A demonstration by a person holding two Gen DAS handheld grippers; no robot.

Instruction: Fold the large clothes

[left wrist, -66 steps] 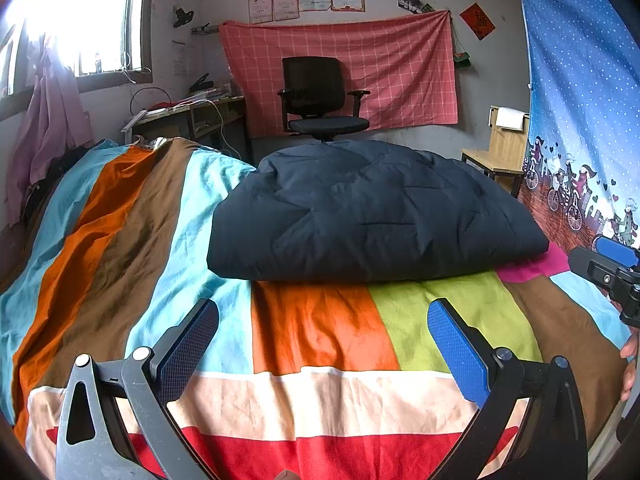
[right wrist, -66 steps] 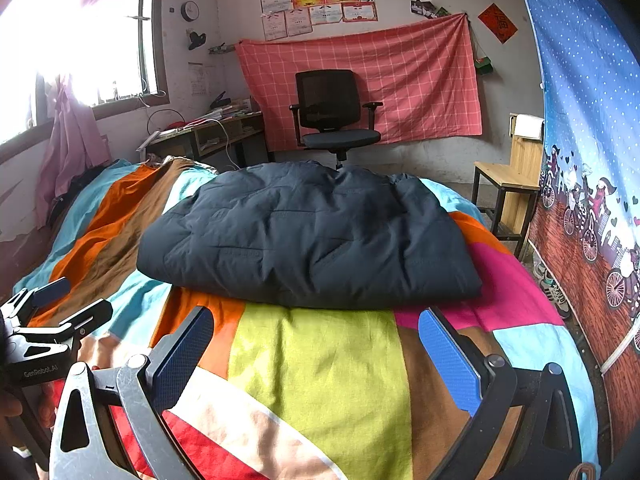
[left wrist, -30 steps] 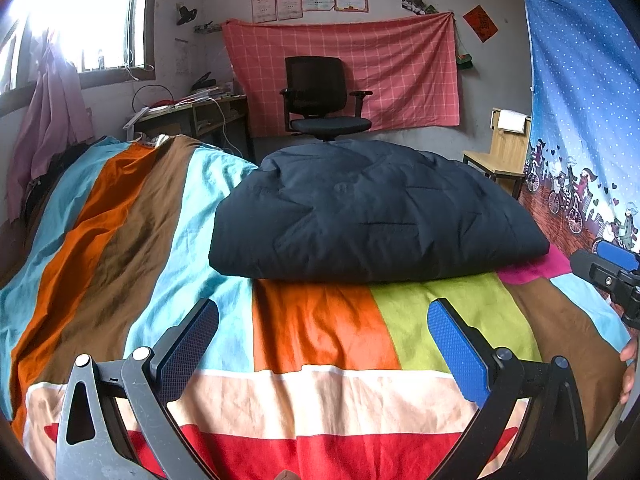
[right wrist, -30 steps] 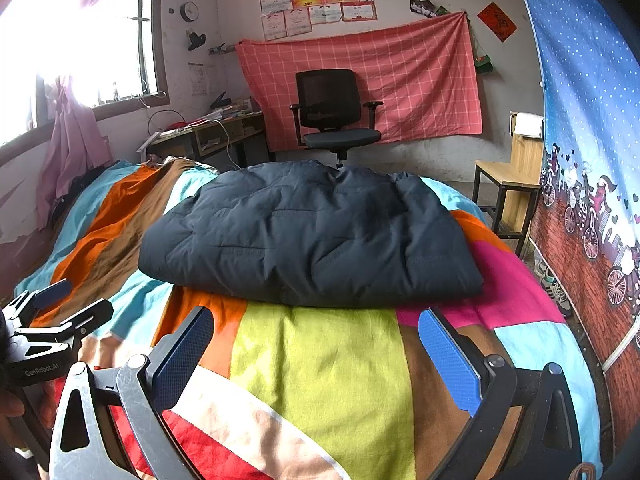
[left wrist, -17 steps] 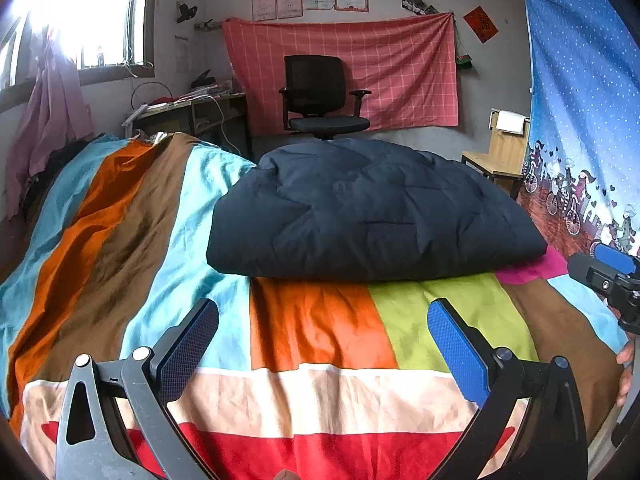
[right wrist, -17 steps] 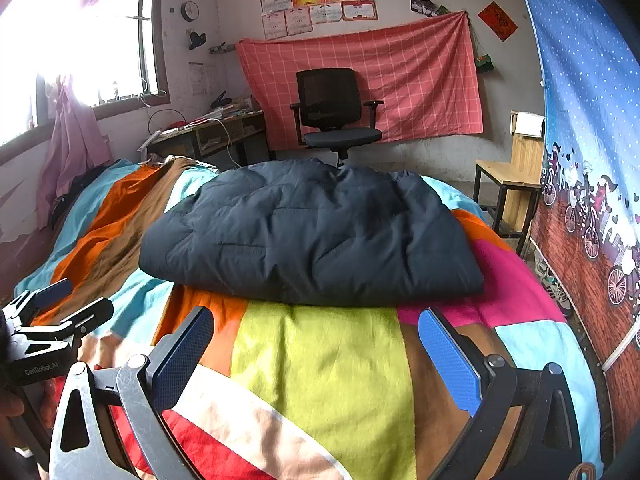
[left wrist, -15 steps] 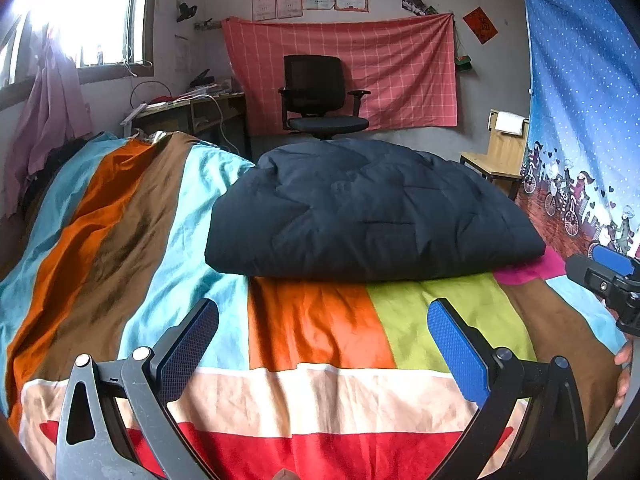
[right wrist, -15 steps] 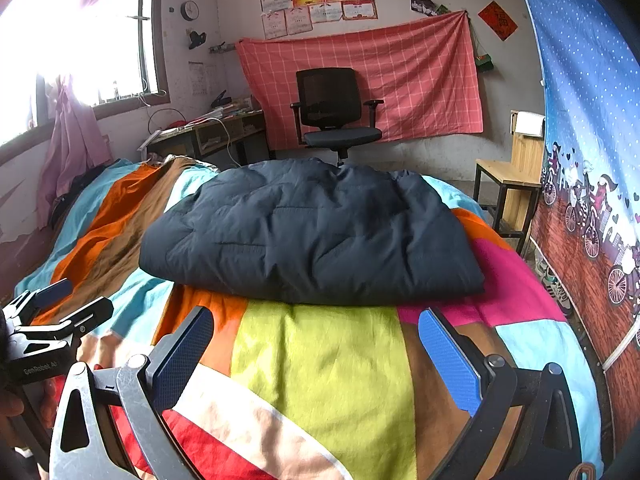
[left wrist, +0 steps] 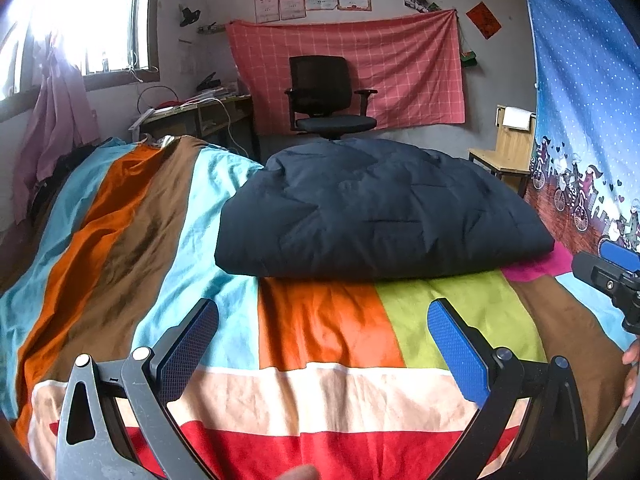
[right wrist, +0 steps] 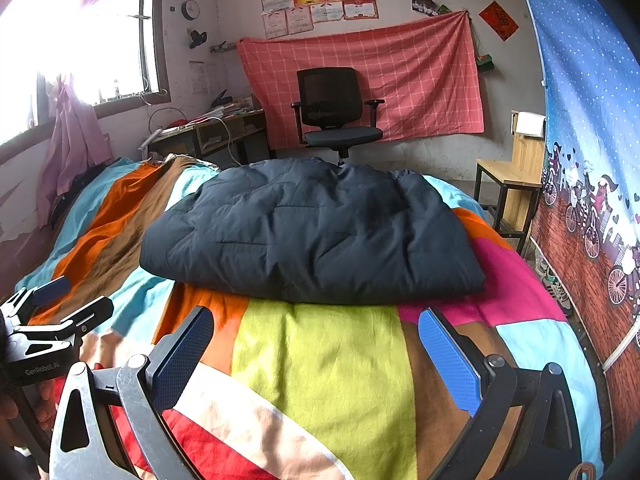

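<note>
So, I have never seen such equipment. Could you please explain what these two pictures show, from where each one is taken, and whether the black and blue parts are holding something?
There is no robot here. A person holds one hand-held two-finger gripper in each hand, and each carries a wide-angle camera looking forward along its fingers. One picture comes from the left gripper, the other from the right gripper. The black arms with blue pads at the bottom of each picture are that gripper's own fingers. Each camera also catches the other gripper at the picture's edge.

Both grippers are open and hold nothing. They hover above a bed covered by a multicoloured striped blanket. On it lies a dark navy quilted padded jacket, already folded into a thick bundle. Behind stand a black office chair and a red checked cloth on the wall.
</note>
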